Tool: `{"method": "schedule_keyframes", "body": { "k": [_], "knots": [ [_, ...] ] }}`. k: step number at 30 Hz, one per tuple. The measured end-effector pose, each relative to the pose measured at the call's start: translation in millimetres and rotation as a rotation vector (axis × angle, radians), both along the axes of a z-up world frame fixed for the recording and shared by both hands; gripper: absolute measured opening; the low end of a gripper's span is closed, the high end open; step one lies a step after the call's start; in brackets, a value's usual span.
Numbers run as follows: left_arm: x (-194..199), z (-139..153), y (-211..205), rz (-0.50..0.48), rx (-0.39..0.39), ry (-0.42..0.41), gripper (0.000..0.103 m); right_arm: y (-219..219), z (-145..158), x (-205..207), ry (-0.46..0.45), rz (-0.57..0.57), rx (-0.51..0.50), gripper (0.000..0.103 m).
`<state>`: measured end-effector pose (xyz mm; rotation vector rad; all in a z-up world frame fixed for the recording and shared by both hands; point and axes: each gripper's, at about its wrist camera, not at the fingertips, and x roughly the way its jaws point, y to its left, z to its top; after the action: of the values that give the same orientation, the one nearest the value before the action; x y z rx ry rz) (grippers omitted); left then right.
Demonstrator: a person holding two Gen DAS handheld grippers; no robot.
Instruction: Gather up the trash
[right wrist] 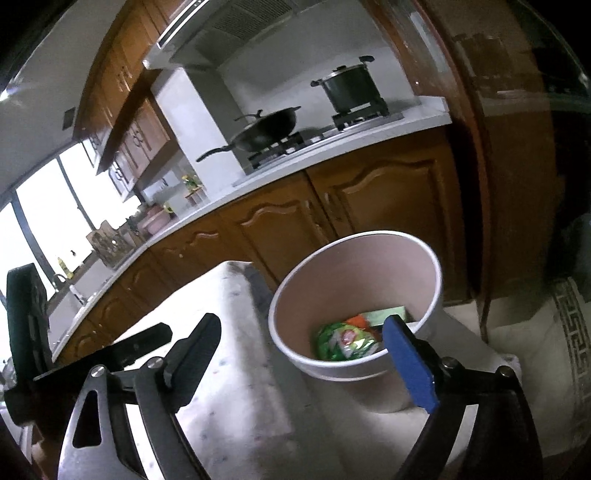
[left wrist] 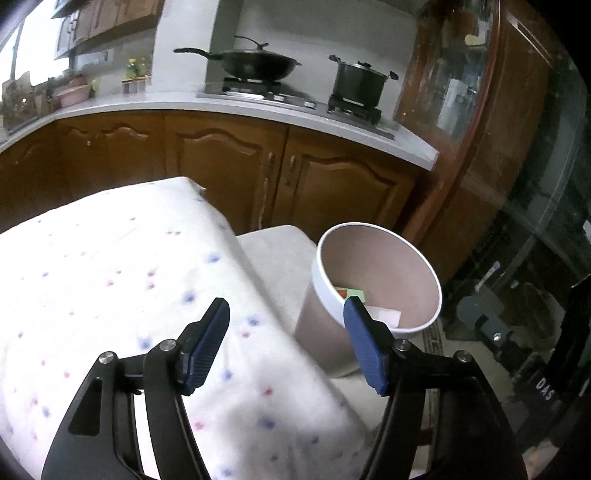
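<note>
Kitchen, dotted cloth [left wrist: 110, 277] | bin [right wrist: 354, 369]: wrappers, print unreadable | left claw [left wrist: 286, 321], right claw [right wrist: 301, 334] apart, empty

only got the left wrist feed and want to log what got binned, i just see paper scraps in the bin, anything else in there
Observer: Yes, a crumpled green wrapper lies at the bottom of the bin.
Operator: is the right gripper holding anything
Observer: No, the right gripper is open and empty, near the bin's rim.
Operator: anything above the stove
Observer: A range hood hangs over the wok.
</note>
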<state>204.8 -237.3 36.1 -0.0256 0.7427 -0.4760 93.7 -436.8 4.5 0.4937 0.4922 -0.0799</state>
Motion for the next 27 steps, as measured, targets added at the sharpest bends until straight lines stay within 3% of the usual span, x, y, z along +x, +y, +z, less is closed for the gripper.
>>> {"method": "schedule_keyframes", "body": {
  "k": [7, 17, 27],
  "knots": [
    [-21, 1, 35, 0.042, -0.009, -0.02, 0.075, 29, 8, -12, -0.035, 0.03, 0.009, 0.1],
    [-48, 0, 72, 0.084, -0.03, -0.032, 0.079, 56, 12, -28, -0.044, 0.048, -0.002, 0.1],
    [-92, -7, 117, 0.14, -0.074, -0.082, 0.095, 82, 9, -60, -0.068, 0.04, -0.043, 0.101]
  ]
}}
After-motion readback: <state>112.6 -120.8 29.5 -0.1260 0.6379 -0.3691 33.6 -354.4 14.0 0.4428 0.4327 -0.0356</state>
